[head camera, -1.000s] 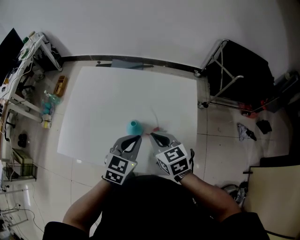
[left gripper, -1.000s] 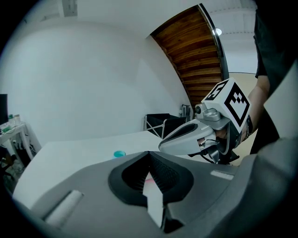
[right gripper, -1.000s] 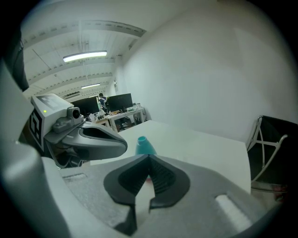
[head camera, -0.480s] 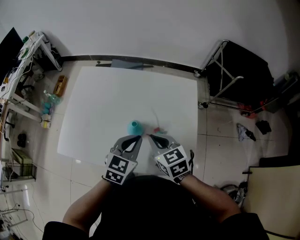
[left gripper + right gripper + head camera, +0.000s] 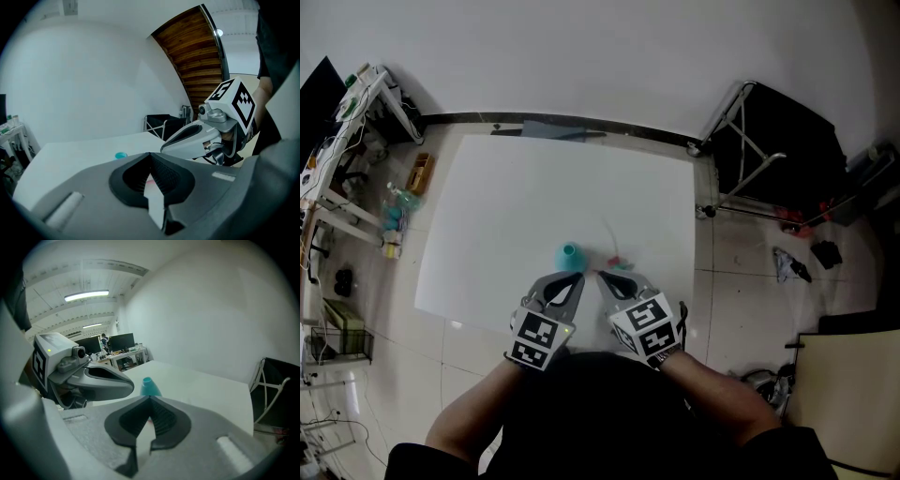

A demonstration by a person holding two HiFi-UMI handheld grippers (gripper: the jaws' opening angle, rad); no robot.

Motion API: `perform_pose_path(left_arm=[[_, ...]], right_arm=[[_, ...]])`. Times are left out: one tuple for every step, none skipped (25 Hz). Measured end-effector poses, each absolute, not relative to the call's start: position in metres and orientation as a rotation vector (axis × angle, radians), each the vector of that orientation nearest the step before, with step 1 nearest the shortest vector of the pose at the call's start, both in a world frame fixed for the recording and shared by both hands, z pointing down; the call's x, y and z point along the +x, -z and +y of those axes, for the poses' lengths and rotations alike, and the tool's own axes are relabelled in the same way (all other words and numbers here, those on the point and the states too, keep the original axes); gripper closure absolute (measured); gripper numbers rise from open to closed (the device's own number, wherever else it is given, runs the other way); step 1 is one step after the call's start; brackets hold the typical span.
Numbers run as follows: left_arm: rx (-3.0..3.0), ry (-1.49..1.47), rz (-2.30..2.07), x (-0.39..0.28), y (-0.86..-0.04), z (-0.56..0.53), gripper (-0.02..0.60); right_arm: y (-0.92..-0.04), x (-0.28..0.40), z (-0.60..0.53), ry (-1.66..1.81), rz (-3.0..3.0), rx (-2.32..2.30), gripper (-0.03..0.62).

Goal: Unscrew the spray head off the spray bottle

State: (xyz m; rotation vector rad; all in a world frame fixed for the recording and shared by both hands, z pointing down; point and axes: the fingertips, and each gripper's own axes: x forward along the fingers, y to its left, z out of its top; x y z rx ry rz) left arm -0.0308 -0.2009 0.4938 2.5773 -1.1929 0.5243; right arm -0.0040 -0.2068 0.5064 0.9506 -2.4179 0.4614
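A small teal bottle stands upright on the white table, its neck bare. The pink spray head lies on the table just right of it, apart from the bottle, with its thin tube pointing away from me. My left gripper is shut and empty, its tips just short of the bottle. My right gripper is also shut and empty, close to the spray head. In the left gripper view the bottle shows past the jaws. In the right gripper view the bottle rises right behind the jaw tips.
Both grippers hang over the table's near edge. A black folding stand is off the table's right side, and cluttered shelves with bottles are on the left. Cables and small items lie on the floor at right.
My right gripper has drawn back slightly toward me, leaving the spray head more exposed. The bottle, spray head and left gripper have stayed put.
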Motion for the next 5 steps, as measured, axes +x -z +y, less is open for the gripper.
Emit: perform_pose_path(left_arm=[[2.577,-0.525,-1.193,-0.0310,-0.4937,-0.2008,0.566],[2.578,-0.526,-1.193,-0.0311,-0.4936,-0.2006,0.566],[2.578,-0.526,-1.193,-0.0312,-0.4935,-0.2003,0.566],[2.578,-0.526,-1.193,-0.0311,-0.4935,-0.2000,0.566],[2.579,-0.526,-1.193,-0.0311,-0.4935,-0.1996,0.566]], right_arm=[[-0.5063,-0.0042,-0.2068,-0.461,-2.418,0.951,0.603],[-0.5063,-0.0043,-0.2066,-0.461,-2.418,0.951,0.602],[-0.5063,-0.0043,-0.2063,-0.461,-2.418,0.952,0.602],[-0.5064,-0.0043,-0.2059,-0.461,-2.418,0.952,0.603],[-0.5065,-0.0043,-0.2054,-0.461,-2.418,0.952,0.602]])
